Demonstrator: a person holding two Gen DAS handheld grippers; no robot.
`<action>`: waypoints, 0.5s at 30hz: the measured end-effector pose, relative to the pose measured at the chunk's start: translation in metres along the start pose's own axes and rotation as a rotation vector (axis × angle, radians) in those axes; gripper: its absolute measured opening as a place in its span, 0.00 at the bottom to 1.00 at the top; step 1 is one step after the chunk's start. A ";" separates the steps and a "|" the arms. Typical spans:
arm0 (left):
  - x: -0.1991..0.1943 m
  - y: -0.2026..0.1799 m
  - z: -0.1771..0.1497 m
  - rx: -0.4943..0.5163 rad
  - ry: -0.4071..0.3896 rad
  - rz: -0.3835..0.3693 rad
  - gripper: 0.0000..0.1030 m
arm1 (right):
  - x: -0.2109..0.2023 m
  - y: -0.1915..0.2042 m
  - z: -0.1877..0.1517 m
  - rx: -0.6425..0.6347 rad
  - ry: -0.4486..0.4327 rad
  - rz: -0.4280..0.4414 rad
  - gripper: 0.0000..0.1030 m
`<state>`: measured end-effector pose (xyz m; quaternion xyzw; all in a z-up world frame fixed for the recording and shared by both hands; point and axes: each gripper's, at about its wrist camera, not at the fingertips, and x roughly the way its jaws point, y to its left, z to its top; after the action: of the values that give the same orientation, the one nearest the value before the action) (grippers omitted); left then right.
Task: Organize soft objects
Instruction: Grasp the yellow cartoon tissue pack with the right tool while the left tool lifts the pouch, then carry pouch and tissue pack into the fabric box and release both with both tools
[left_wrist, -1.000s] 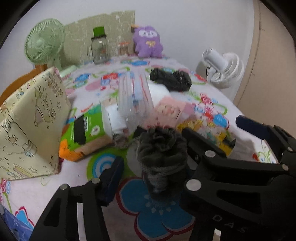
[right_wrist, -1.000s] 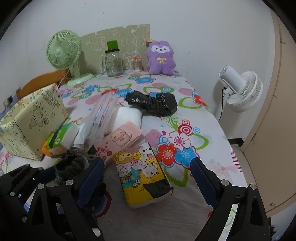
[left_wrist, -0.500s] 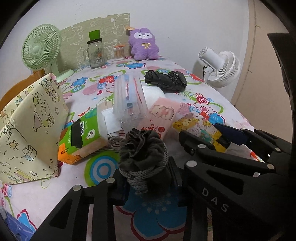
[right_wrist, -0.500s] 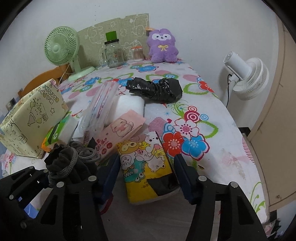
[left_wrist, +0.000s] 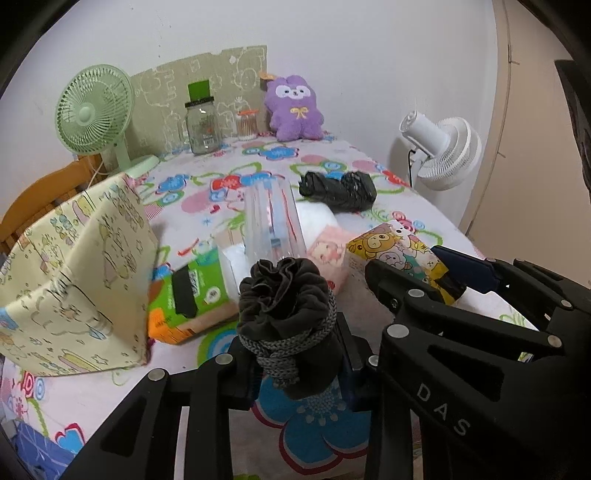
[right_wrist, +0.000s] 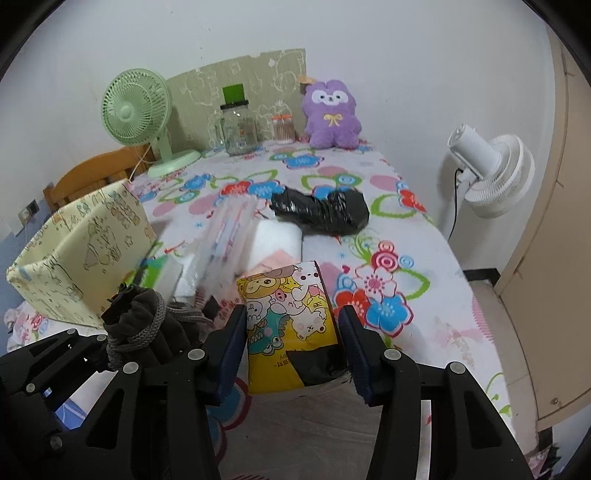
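Observation:
My left gripper is shut on a dark grey drawstring pouch, held above the flowered bedsheet; the pouch also shows in the right wrist view. My right gripper is shut on a yellow cartoon tissue pack, lifted off the bed; the pack also shows in the left wrist view. A cream fabric storage box stands open at the left, also seen in the right wrist view.
A green-orange tissue pack, a clear pouch, a pink pack, a white roll and a black bag lie mid-bed. A purple plush, jar and green fan stand at the back. A white fan stands right.
My left gripper closed on the grey pouch and lifted it. My right gripper moved onto the yellow tissue pack, closed on it and raised it.

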<state>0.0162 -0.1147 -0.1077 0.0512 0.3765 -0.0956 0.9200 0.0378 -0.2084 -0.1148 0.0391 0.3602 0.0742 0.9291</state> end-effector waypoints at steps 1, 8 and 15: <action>-0.002 0.001 0.002 -0.001 -0.005 0.000 0.32 | -0.002 0.001 0.001 -0.003 -0.003 -0.001 0.52; -0.021 0.007 0.015 -0.006 -0.041 -0.005 0.32 | -0.021 0.008 0.016 -0.003 -0.038 -0.002 0.52; -0.038 0.016 0.030 -0.002 -0.066 -0.001 0.32 | -0.038 0.021 0.032 -0.013 -0.080 -0.002 0.52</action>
<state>0.0133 -0.0986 -0.0595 0.0466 0.3460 -0.0973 0.9320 0.0293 -0.1950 -0.0635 0.0357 0.3222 0.0742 0.9431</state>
